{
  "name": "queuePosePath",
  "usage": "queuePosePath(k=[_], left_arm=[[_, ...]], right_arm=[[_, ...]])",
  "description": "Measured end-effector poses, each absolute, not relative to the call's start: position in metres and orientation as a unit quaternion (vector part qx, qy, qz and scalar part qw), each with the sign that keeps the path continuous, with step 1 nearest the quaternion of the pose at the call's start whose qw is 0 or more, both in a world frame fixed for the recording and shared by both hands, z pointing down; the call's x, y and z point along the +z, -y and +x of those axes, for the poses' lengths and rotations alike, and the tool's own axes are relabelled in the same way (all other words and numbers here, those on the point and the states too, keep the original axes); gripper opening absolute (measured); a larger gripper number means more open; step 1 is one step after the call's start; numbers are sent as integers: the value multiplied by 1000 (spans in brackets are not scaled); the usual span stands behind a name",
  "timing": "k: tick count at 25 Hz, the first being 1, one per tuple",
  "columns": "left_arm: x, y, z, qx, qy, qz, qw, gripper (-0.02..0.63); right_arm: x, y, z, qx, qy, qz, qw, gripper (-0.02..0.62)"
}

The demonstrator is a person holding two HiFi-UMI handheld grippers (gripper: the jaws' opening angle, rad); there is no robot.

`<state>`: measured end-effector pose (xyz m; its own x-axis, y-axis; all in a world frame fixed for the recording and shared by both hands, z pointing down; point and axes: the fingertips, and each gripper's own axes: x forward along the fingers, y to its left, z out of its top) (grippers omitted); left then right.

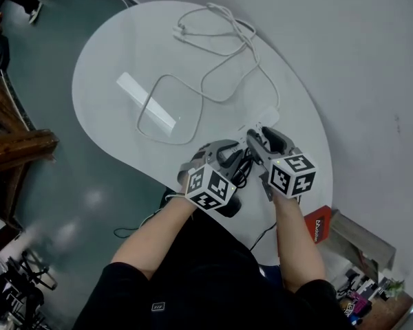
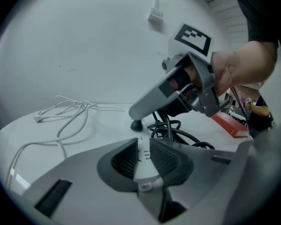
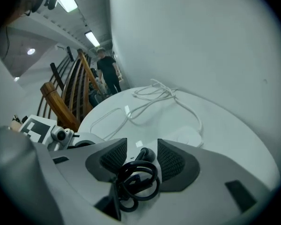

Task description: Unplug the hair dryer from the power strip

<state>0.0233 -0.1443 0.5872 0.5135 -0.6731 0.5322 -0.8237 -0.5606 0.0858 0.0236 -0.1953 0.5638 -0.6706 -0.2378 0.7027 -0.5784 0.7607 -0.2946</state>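
Round white desk (image 1: 124,53) beside a wall: left gripper (image 2: 144,146) has its fingers clenched on the strip (image 2: 144,172); right gripper (image 3: 141,143) has fingers released either side of the dryer plug (image 3: 148,153). Best to close squarely on the plug, not its cord (image 3: 138,182), then pull straight out while the strip is held firm.

Power strip (image 2: 143,172) mostly hidden between left gripper (image 2: 144,142) fingers (image 2: 123,159); black cord (image 3: 136,179) partly behind right gripper (image 3: 142,145).

A round white bench (image 1: 103,67) stands against a pale wall (image 1: 358,40). A red box (image 1: 319,224) lies beside the bench's near right edge. Left of the bench stand wooden rails (image 1: 17,146), and past them, well away from the bench, is a person in dark clothes (image 3: 107,71).
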Motion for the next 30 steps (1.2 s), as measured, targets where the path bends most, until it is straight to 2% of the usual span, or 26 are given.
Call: queuePosePath(k=[6, 8, 11, 16, 23, 27, 30], left_arm=[[585, 146, 21, 219, 438, 856, 166, 81], [586, 146, 22, 220, 438, 855, 167, 78], [587, 145, 24, 222, 438, 855, 168, 76], [588, 148, 21, 221, 444, 852, 170, 60], [588, 150, 19, 219, 450, 844, 192, 38], [589, 150, 20, 213, 450, 844, 199, 38], [588, 149, 21, 208, 448, 846, 202, 37]], right_arm=[[588, 191, 18, 227, 847, 192, 441, 187], [595, 192, 23, 227, 838, 195, 457, 164], [599, 194, 28, 245, 833, 217, 447, 135], [597, 196, 28, 272, 827, 243, 428, 124], [581, 195, 24, 225, 827, 248, 450, 92], [584, 198, 28, 266, 823, 251, 435, 84], [593, 196, 36, 321, 806, 247, 431, 108]])
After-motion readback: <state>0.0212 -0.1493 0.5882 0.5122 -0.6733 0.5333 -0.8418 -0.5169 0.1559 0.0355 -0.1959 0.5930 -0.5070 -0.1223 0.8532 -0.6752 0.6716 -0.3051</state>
